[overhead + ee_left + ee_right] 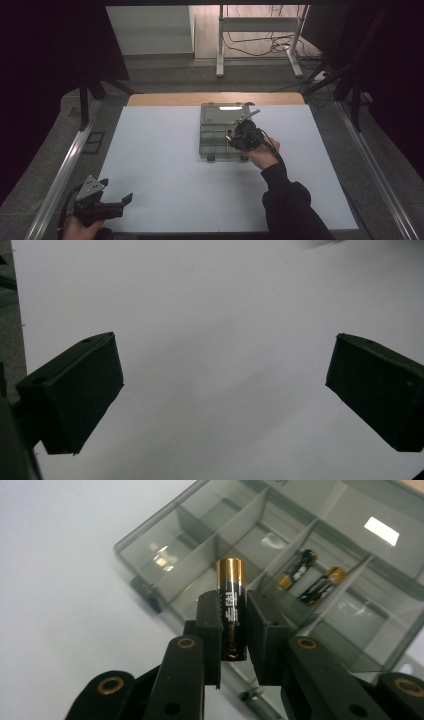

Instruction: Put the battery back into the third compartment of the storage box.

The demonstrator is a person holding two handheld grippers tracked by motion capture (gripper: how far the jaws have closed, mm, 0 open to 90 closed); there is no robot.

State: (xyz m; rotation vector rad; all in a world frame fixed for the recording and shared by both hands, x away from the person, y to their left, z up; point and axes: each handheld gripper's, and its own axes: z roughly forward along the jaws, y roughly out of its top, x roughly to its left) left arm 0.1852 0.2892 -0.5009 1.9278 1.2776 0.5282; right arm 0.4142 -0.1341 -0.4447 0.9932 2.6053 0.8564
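The right gripper (233, 630) has its jaws clamped on a black and gold battery (231, 611), which stands upright between the pads with its gold end proud of the fingertips. In the high view this gripper (244, 135) hangs over the grey compartment box (212, 131), which sits toward the far edge of the desk (160, 170), a little right of its middle, with its clear lid open. Two more batteries (310, 577) already lie side by side in one compartment at the box's far side.

The step in hand looks to be placing the held battery into a compartment. To do it well, the person should tip the gripper so the battery lies along the compartment's length, lower it between the dividers without knocking them, and only then release, low enough that it does not bounce or roll out.

The left gripper (107, 204) rests near the desk's near left corner, jaws spread wide over bare surface and holding nothing.
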